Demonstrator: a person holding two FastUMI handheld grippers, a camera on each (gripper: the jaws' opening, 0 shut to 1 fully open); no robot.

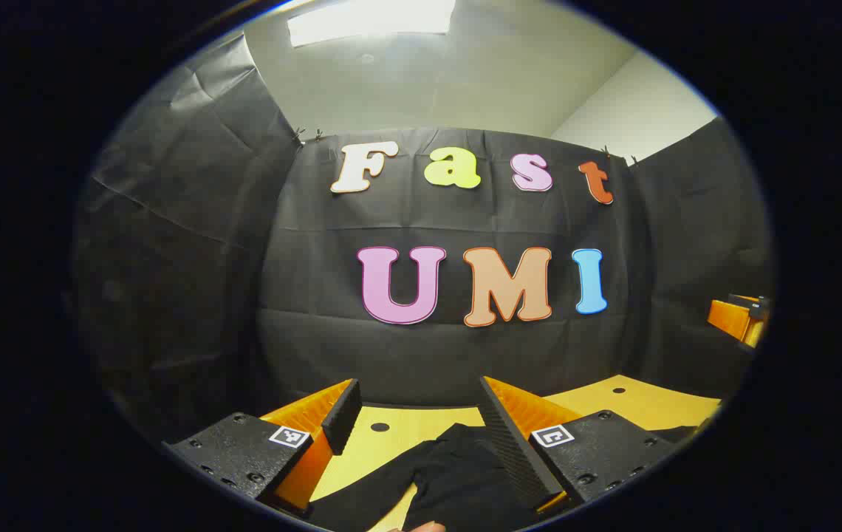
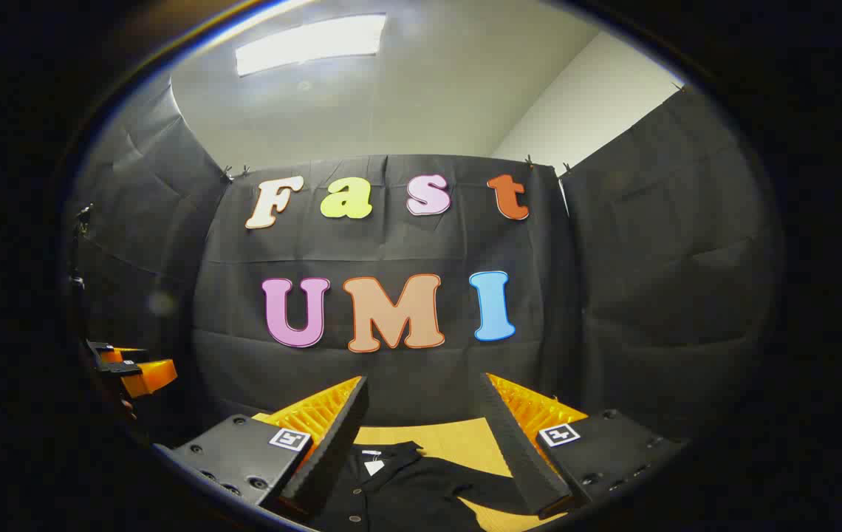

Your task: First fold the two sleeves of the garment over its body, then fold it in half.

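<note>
Black shirt (image 1: 458, 473) cut off by the lower edge in the left gripper view, its sleeve partly hidden behind a finger, other gripper (image 1: 740, 318) clipped at the right edge, jaw state unclear

No readable text, brand or number appears on any object. Each hand-held gripper carries small square black-and-white coded marker tags (image 1: 289, 436) (image 2: 558, 434) on its finger bases, which hold patterns and no letters. The black fabric garment (image 2: 399, 484) has a small white neck label (image 2: 374, 466), too small to read.
</note>
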